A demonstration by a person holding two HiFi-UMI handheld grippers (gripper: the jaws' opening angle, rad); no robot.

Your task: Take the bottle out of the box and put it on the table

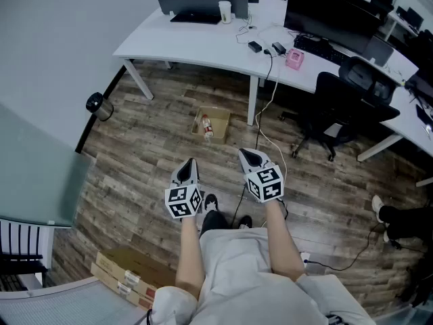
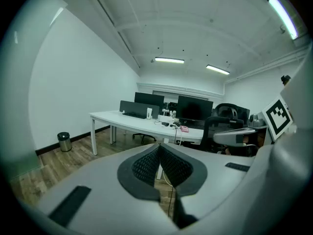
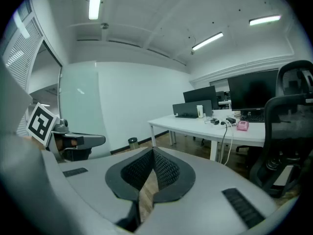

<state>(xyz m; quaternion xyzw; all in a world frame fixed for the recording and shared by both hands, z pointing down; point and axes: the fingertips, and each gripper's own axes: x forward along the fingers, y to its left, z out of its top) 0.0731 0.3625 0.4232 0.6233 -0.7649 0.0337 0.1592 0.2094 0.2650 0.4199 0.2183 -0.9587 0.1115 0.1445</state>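
Person's grey clothes [image 1: 243, 269] fill the bottom of the head view, w/ a black shoe [image 1: 211, 202] on the wood floor [image 1: 135, 161] just past them. Both forearms reach fwd, one gripper each, side by side and apart, tipped slightly down, touching nothing.

Left gripper [image 1: 191, 161]: jaws closed tip to tip, nothing btwn the pads. Right gripper [image 1: 247, 156]: same, pads meet at the tips, empty.

The bottle [image 1: 207, 125] lies inside the open cardboard box [image 1: 219, 116]. The box sits on the floor ahead of the grippers, well apart from them, just in front of the white table's [image 1: 203, 42] front edge & beside its leg [image 1: 252, 100].

On the tabletop: a dark screen [image 1: 199, 4] & a cup [image 1: 224, 11] nr the far edge, a pink item [image 1: 294, 59] nr the front edge, cables btwn.

A black chair [image 1: 331, 103] stands right of the box. A small bin [image 1: 99, 105] stands by the wall at left. Flat cartons [image 1: 125, 276] lie on the floor at bottom left.
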